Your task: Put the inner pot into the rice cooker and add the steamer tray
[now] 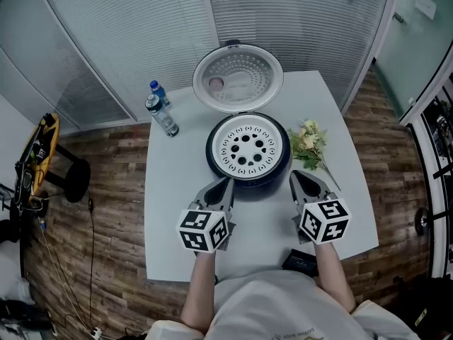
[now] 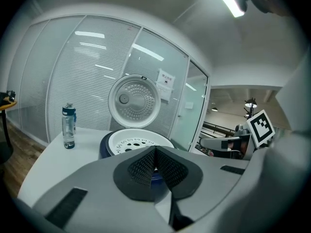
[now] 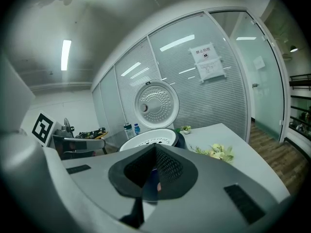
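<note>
Steamer tray seated, grippers clear
The steamer tray (image 1: 247,146) sits in the rice cooker (image 1: 249,182) on the tabletop (image 1: 177,190). The left gripper (image 1: 226,183) and right gripper (image 1: 295,176) hang just in front, jaws together and empty — the job looks done.

Head cam sits up high and looks steeply down on the whole worktop (image 1: 170,211), with the left gripper (image 1: 228,182) and right gripper (image 1: 294,175) near the bottom of frame. Each gripper cam rides low and close, looking out along its own fingers (image 2: 138,171) at the rice cooker (image 2: 104,147) and the glass wall (image 2: 58,67) behind. All three catch the cooker's raised lid (image 3: 156,104) and the bottles (image 2: 68,126); only the head and right cams get the flowers (image 3: 218,153).
</note>
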